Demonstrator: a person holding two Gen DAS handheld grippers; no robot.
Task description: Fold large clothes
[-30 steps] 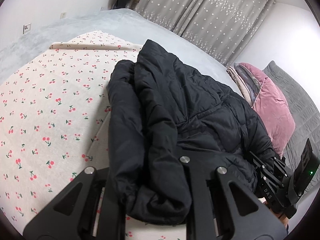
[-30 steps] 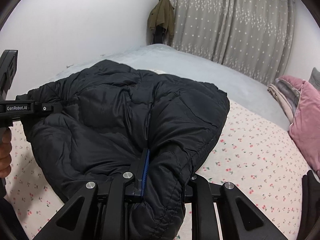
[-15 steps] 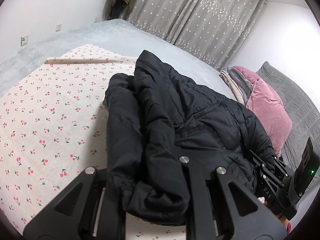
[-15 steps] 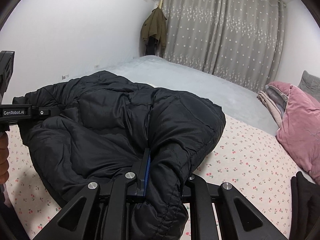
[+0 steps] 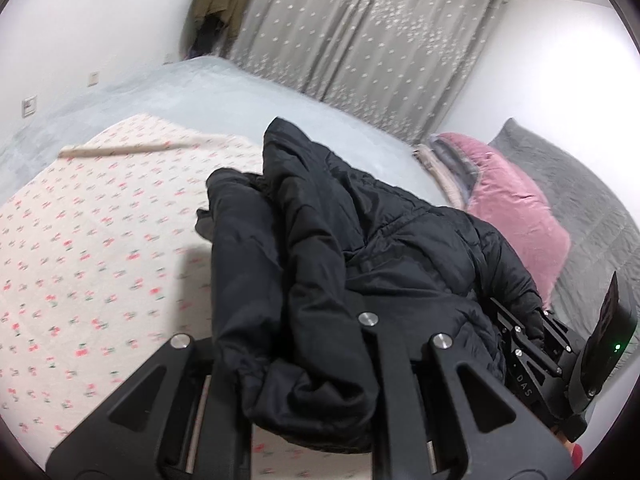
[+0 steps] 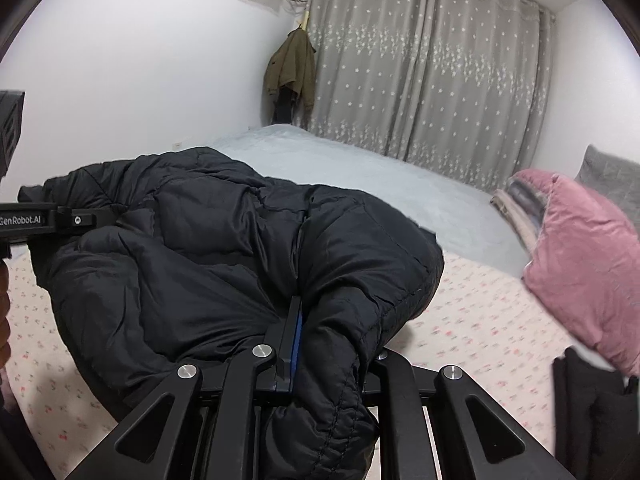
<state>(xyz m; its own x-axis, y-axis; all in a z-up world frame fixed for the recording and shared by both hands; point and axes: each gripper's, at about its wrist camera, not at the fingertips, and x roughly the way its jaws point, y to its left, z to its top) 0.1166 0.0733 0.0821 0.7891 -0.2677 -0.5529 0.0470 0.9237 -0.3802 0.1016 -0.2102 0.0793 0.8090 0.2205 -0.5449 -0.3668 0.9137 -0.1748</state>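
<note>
- Step in hand, by judgement: mid-fold carry, with the black puffer jacket lifted in a bunched heap above the cherry-print sheet on the bed.
- Left claw clamped on a thick roll of the jacket's edge, padding bulging out between the fingers.
- Right claw pinched on the opposite side of the same jacket, next to the zipper line, a blue pad showing at the grip.
- Jacket slung between the two claws, most of its bulk off the sheet; whether any low part touches the bed, impossible to tell.
- Next move, as a guess: lower the bundle onto the sheet, lay one half over the other, keep both edges level so the slippery filling does not slide apart, then let go and press flat.
- Risk: puffy layers springing open on release.
- Count: one jacket in hand, two claws, one pink pillow, one grey quilted cushion behind it, one olive coat hanging by the grey curtain.
- One dark cloth item at the right edge, unidentifiable.
</note>
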